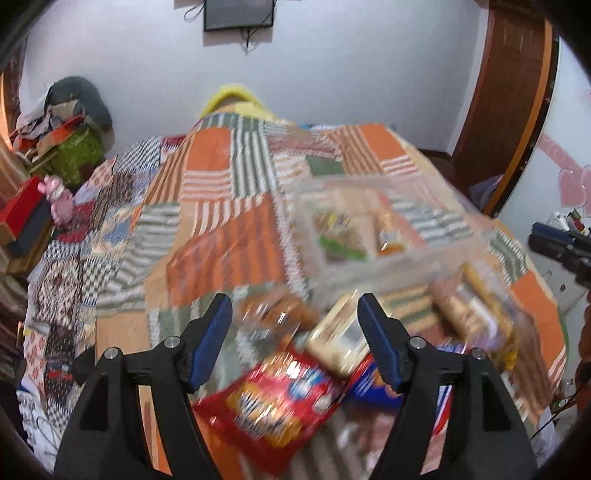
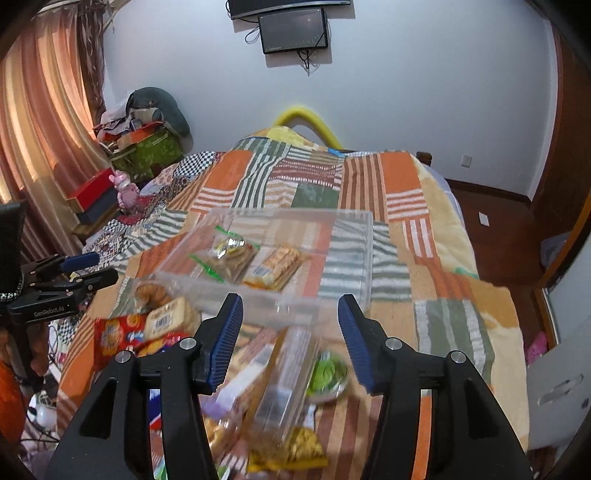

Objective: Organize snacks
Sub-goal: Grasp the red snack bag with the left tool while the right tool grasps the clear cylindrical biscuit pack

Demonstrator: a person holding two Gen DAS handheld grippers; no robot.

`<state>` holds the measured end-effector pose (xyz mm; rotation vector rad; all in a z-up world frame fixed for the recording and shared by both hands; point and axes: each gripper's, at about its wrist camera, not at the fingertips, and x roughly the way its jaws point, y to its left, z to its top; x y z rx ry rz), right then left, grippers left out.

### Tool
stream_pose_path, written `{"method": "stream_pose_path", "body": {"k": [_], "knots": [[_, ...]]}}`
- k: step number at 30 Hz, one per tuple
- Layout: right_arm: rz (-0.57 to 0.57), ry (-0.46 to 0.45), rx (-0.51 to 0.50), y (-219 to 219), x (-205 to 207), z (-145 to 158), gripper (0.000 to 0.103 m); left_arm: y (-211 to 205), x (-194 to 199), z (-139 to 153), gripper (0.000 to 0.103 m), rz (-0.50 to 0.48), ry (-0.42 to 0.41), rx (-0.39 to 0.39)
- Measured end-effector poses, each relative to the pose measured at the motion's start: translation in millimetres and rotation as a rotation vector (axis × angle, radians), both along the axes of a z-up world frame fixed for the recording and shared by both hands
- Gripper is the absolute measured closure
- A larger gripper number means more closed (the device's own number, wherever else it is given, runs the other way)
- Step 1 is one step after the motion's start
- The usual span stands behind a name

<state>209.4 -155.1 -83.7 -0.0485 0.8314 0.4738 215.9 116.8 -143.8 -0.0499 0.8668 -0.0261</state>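
A clear plastic bin (image 2: pixel 354 254) lies on the patchwork bed and holds a green-edged cookie bag (image 2: pixel 227 256) and a wafer pack (image 2: pixel 275 266). The bin (image 1: pixel 458 254) also shows blurred in the left wrist view. My left gripper (image 1: pixel 295 308) is open and empty above a red snack bag (image 1: pixel 280 406), a beige pack (image 1: pixel 338 336) and a blue pack (image 1: pixel 369 380). My right gripper (image 2: pixel 290 308) is open and empty above a clear long pack (image 2: pixel 284 376), a green round snack (image 2: pixel 327 373) and a yellow bag (image 2: pixel 295 448). The left gripper (image 2: pixel 86 269) shows at the left of the right wrist view.
The patchwork blanket (image 2: pixel 369 177) covers the bed. Boxes, a pink toy (image 2: pixel 125 190) and a clothes pile sit at the bed's left by the curtain (image 2: pixel 40 140). A wooden floor and door lie to the right. A screen (image 2: pixel 293 31) hangs on the wall.
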Motion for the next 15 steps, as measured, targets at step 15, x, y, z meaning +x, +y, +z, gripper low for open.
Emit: {"method": "stream_pose_path", "body": {"k": [15], "knots": [[-0.006, 0.147, -0.046, -1.5, -21.9, -51.8, 0.047, 9.9, -29.3, -79.0, 0.006, -0.076, 0.146, 0.027]]}}
